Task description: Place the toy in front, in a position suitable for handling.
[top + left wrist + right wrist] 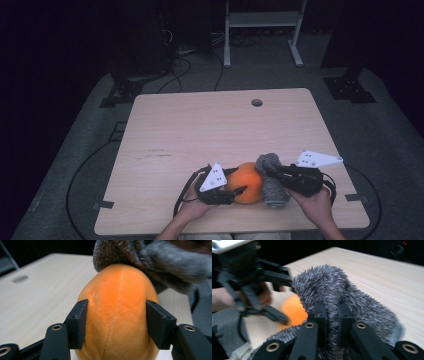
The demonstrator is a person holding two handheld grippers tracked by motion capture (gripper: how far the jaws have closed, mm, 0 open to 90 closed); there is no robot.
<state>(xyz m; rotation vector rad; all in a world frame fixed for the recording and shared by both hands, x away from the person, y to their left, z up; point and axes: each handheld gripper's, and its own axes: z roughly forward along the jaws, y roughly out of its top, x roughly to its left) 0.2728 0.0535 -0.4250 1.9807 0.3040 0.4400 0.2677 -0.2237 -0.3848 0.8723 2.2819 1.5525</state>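
Note:
An orange plush ball [246, 181] rests on the wooden table [200, 125] near its front edge. My left gripper [238, 182] comes at it from the left. In the left gripper view its two pads [80, 322] press into the plush's sides [117, 302], so my left gripper [116, 315] is shut on it. A grey furry cloth [272, 189] lies against the ball's right side and drapes over its top [155, 260]. My right gripper [268, 173] pinches a fold of that fur [352, 297], its jaws [331, 312] nearly together. Behind the fur the orange ball [293, 308] peeks out.
A round hole [257, 102] sits near the table's far edge. Beyond the table are a white frame [262, 20], floor cables [180, 65] and black stand bases [350, 87]. The person's hands reach in over the front edge.

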